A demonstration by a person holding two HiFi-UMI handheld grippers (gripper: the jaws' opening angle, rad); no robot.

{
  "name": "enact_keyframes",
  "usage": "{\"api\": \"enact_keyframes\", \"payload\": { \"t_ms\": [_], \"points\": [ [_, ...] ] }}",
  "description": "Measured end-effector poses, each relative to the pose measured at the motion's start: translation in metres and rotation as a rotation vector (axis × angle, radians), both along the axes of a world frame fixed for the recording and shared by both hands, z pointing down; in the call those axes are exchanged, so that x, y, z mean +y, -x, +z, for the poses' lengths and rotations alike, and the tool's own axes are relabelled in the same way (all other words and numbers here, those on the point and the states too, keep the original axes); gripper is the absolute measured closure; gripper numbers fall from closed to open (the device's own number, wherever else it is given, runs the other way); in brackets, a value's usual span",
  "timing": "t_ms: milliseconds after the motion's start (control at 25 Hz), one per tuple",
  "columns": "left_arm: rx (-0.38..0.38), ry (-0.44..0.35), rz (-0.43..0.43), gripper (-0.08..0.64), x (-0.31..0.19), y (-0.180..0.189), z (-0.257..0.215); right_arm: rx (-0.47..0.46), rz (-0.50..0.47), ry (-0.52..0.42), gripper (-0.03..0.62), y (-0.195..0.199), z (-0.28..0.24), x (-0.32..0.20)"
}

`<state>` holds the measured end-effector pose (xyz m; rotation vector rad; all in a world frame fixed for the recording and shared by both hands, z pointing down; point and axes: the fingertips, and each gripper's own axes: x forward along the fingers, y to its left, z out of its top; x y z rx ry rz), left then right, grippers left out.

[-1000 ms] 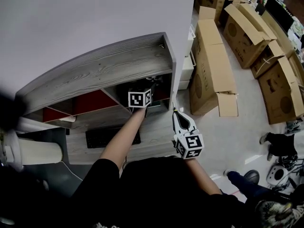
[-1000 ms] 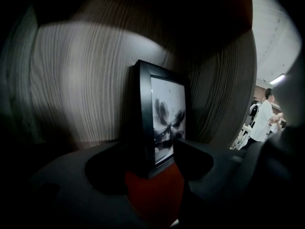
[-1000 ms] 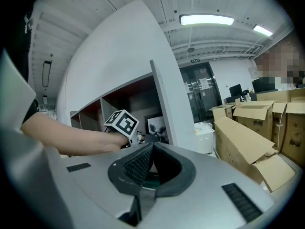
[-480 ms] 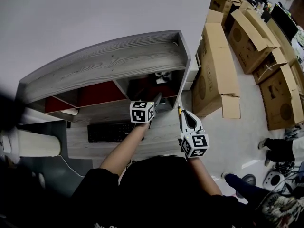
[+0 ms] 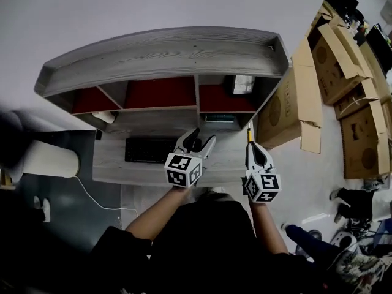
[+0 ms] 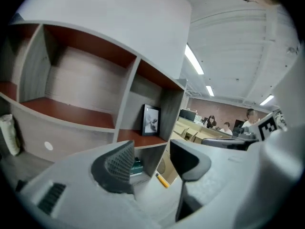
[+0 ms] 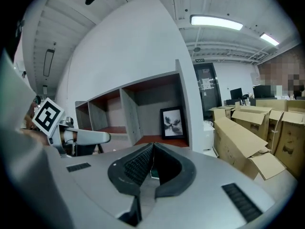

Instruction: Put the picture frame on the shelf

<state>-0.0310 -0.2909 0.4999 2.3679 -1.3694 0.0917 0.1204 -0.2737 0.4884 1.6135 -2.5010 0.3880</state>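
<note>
The black picture frame [image 5: 243, 84] stands upright in the right compartment of the grey shelf unit [image 5: 165, 57] on the desk. It also shows in the left gripper view [image 6: 151, 120] and in the right gripper view [image 7: 172, 123]. My left gripper [image 5: 199, 141] hangs over the desk in front of the shelf, well back from the frame. Its jaws [image 6: 151, 163] are open and have just been closing a little, with nothing between them. My right gripper [image 5: 252, 147] is beside it on the right, shut and empty [image 7: 152, 149].
A black keyboard [image 5: 147, 150] lies on the desk left of the grippers. A yellow pencil [image 6: 162, 180] and a teal box [image 6: 137, 166] lie below the frame's compartment. Cardboard boxes [image 5: 343, 60] crowd the floor on the right. A white cylinder [image 5: 46, 159] stands at the left.
My left gripper has drawn back out of the right compartment toward me, leaving the frame standing there. The right gripper has also moved back a little. The view has swung to take in the whole shelf.
</note>
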Motion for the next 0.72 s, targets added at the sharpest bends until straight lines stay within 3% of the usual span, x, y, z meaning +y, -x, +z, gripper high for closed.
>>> {"api": "enact_keyframes", "payload": {
  "t_ms": [160,320,720],
  "points": [
    [0.026,-0.016,-0.073,0.415,0.051,0.052,-0.007,0.018,-0.020,-0.010,0.580,0.030,-0.009,0.026],
    [-0.004,-0.042,-0.168,0.528,0.096,0.109,-0.013,0.013,-0.058,-0.039,0.580,0.062,-0.016,0.057],
    [-0.034,-0.071,-0.259,0.543,0.185,0.192,-0.011,0.041,-0.089,-0.073,0.580,0.111,-0.020,0.127]
  ]
}}
